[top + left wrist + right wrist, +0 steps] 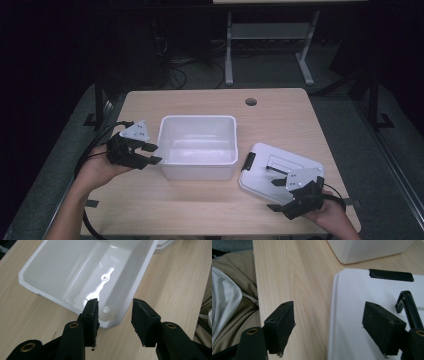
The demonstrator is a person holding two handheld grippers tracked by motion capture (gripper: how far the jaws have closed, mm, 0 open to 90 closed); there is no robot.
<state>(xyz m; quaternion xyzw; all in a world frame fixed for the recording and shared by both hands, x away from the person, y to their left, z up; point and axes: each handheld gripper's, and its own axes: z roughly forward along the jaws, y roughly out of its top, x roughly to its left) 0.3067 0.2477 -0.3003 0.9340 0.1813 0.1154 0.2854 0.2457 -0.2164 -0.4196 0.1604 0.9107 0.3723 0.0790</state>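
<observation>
left gripper (150, 153): black body, grey three-cornered plate with screws, black cable | right gripper (276, 195): same, grey plate, black cable | pads (143, 315): black, rough, frayed edges | brass rivets at jaw joints | forearms bare, no sleeves

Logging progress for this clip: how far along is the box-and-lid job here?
Done: nothing obvious; the white tub stands open and empty. In hand: the right gripper straddles the edge of the lid, jaws open. The left gripper, open, waits beside the tub. Left: gripping and fitting the lid.
</observation>
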